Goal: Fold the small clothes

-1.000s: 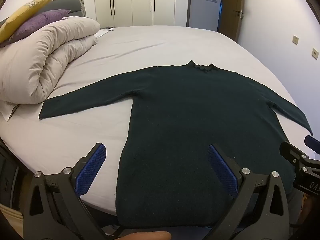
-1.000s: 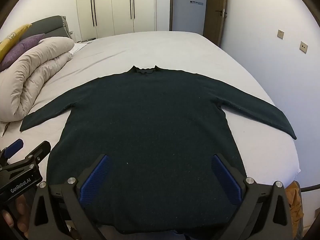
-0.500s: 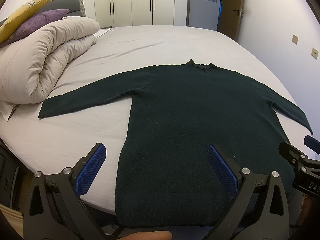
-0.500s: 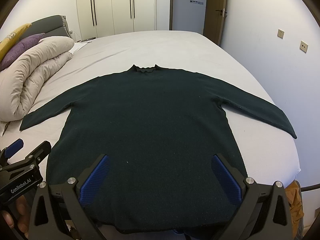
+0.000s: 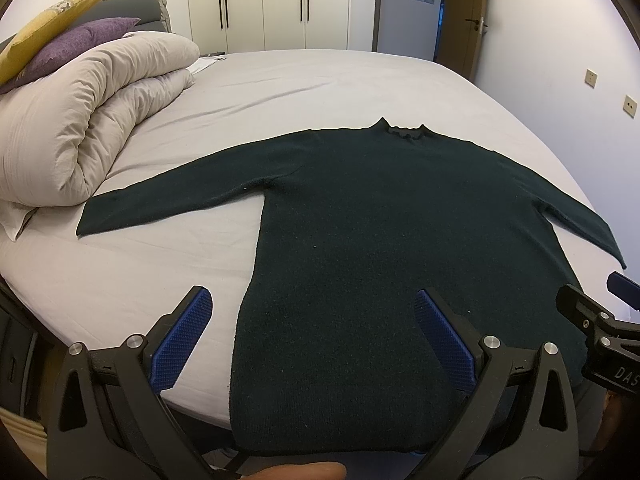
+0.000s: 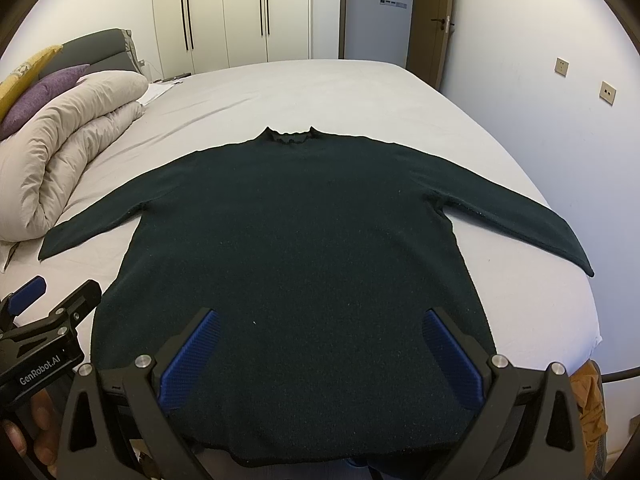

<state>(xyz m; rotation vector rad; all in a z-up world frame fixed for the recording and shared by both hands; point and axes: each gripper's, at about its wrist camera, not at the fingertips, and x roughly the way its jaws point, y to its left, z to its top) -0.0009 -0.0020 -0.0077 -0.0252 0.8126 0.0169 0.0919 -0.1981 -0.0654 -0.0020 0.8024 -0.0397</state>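
A dark green long-sleeved sweater [image 5: 380,216] [image 6: 304,236] lies flat on the bed [image 5: 312,80], collar at the far end, both sleeves spread out sideways, hem draped over the near edge. My left gripper [image 5: 314,308] hovers open above the hem's left part, nothing between its blue pads. My right gripper [image 6: 320,328] is open too, above the hem's middle and right part. Each gripper shows at the edge of the other's view.
A rolled beige duvet [image 5: 84,120] with purple and yellow cushions [image 5: 68,46] fills the bed's left side, near the left sleeve end. Wardrobes [image 6: 224,12] and an open door stand beyond. The wall runs close on the right. An orange cloth [image 6: 590,404] lies below the bed's right edge.
Both views have drifted very slightly; the sweater lies as before and both grippers stay open.
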